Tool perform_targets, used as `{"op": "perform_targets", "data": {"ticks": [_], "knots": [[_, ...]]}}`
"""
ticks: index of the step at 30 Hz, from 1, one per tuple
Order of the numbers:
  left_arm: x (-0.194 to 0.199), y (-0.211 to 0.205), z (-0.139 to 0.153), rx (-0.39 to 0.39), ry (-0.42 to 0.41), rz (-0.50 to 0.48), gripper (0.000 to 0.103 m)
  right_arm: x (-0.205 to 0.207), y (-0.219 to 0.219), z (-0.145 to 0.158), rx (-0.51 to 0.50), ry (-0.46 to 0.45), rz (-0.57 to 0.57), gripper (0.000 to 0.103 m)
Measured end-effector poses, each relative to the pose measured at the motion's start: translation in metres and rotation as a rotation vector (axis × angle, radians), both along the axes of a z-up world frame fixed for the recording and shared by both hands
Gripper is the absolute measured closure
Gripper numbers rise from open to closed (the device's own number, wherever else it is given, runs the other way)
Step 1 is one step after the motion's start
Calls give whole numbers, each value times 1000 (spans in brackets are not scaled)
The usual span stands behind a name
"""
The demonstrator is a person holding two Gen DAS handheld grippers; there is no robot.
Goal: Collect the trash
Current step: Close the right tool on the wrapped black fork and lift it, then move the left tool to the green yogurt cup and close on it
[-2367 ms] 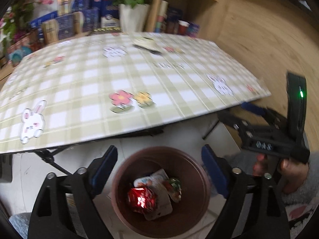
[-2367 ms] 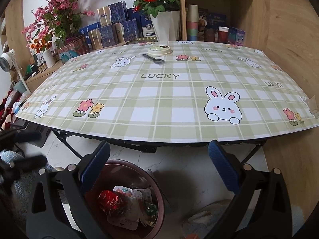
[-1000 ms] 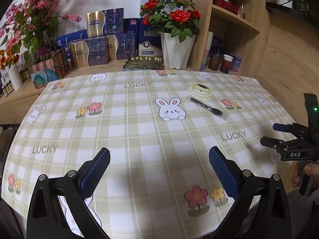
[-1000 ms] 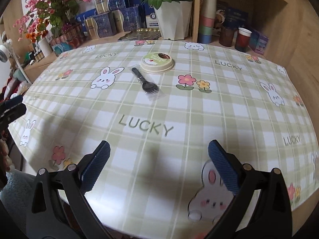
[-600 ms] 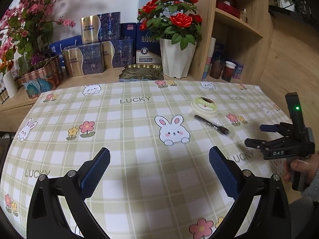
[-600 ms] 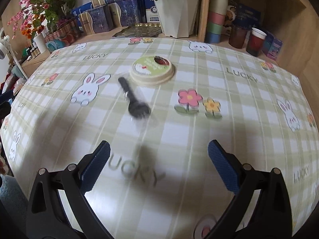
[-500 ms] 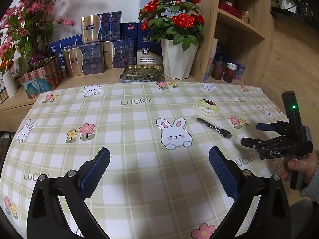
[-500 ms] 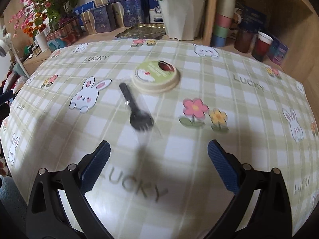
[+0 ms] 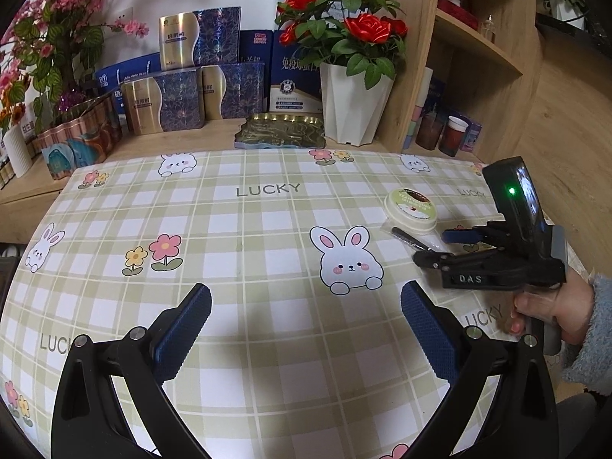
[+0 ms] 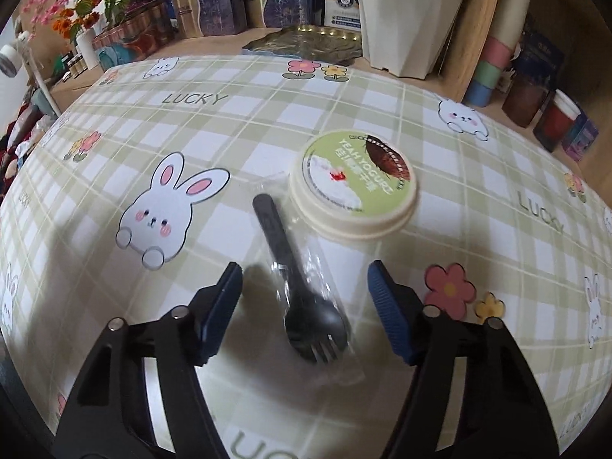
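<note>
This looks like a lived-in home room. A table (image 9: pixel 267 229) fills the lower frame under a cartoon cloth of rabbits and flowers (with "LUCKY" printed on it). Along the top stand potted red roses (image 9: pixel 344 30), gift boxes (image 9: pixel 199 65) and a wooden shelf (image 9: pixel 478 49).

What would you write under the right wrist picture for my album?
Right gripper closing around a wrapped black fork beside a yogurt lid on the bunny tablecloth.

Bare tablecloth (image 10: pixel 114 298) flanks the wrapped fork (image 10: pixel 302 298); the yogurt lid (image 10: pixel 354 183) seemingly crowds its handle.
</note>
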State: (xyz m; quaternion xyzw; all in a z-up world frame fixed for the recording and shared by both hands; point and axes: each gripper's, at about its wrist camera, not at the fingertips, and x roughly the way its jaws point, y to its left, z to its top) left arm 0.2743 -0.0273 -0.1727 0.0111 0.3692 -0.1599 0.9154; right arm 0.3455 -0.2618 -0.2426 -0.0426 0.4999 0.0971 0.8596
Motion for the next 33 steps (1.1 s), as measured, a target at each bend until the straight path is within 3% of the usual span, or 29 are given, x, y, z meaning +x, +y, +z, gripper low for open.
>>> {"op": "perform_targets", "data": {"ticks": [2, 4, 6, 9, 18, 26, 33], "knots": [[2, 0, 0, 1, 10, 4, 6, 3, -1, -1, 24, 7, -5, 42], [6, -1, -2, -5, 35, 6, 6, 1, -1, 0, 29, 7, 1, 55], [8, -3, -3, -12, 48, 1, 6, -3, -1, 2, 31, 11, 21, 77], [8, -10, -3, -3, 49, -11, 6, -12, -6, 4, 50, 26, 36, 86], [21, -54, -4, -4, 48, -119, 6, -56, -52, 31, 117, -54, -46, 89], [79, -149, -19, 44, 79, -318, 6, -73, -120, 42, 174, -106, -209, 89], [132, -195, -50, 113, 148, -309, 6, -84, -154, 40, 213, -116, -270, 89]]}}
